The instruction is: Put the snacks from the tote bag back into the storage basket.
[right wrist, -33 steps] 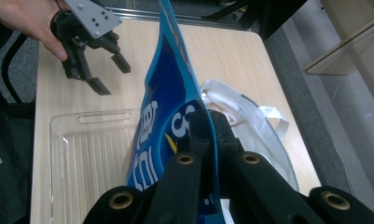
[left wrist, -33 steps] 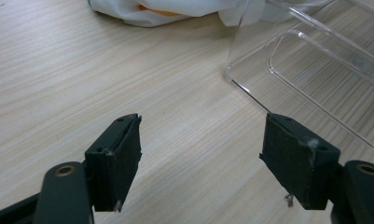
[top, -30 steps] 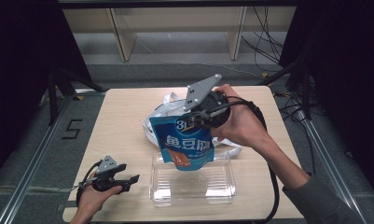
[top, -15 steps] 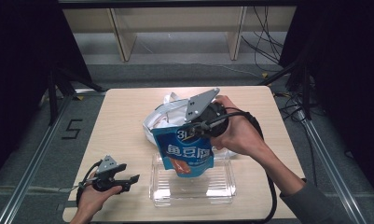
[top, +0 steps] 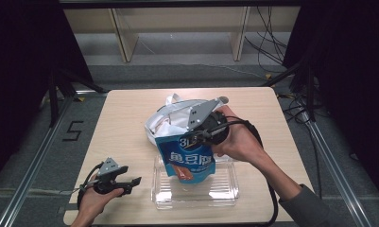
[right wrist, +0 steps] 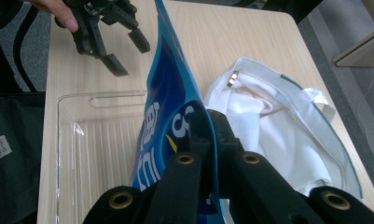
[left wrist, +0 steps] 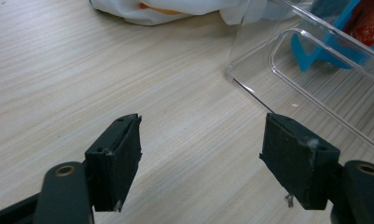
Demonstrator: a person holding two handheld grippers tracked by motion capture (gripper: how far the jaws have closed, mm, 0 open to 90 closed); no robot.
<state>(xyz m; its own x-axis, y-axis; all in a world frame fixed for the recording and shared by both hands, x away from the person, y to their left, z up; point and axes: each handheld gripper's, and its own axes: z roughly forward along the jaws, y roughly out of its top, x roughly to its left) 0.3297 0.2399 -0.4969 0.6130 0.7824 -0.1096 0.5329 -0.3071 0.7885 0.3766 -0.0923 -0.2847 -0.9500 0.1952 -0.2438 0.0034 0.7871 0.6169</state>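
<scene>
A blue snack bag (top: 189,163) with white lettering hangs upright, its lower end inside a clear plastic tray (top: 225,189). My right gripper (top: 193,139) is shut on the bag's top edge, and in the right gripper view its jaws (right wrist: 208,123) pinch the blue bag (right wrist: 168,98) between them. At the table's front left my left gripper (top: 133,186) is held low over the wood, open with nothing between its pads (left wrist: 203,128). In the left gripper view the tray's corner (left wrist: 315,84) lies just ahead to the right, with the bag's bottom (left wrist: 324,51) seen through its wall.
A white cloth bag (top: 170,120) lies crumpled behind the tray, with something orange inside (left wrist: 152,5). It reaches close to the tray's far edge (right wrist: 100,135). Bare wooden tabletop (top: 121,127) spreads to the left. Cables and shelving stand beyond the table's far edge.
My right hand has sunk with the blue bag, bringing its lower end down into the clear tray. The left hand and its gripper have kept still.
</scene>
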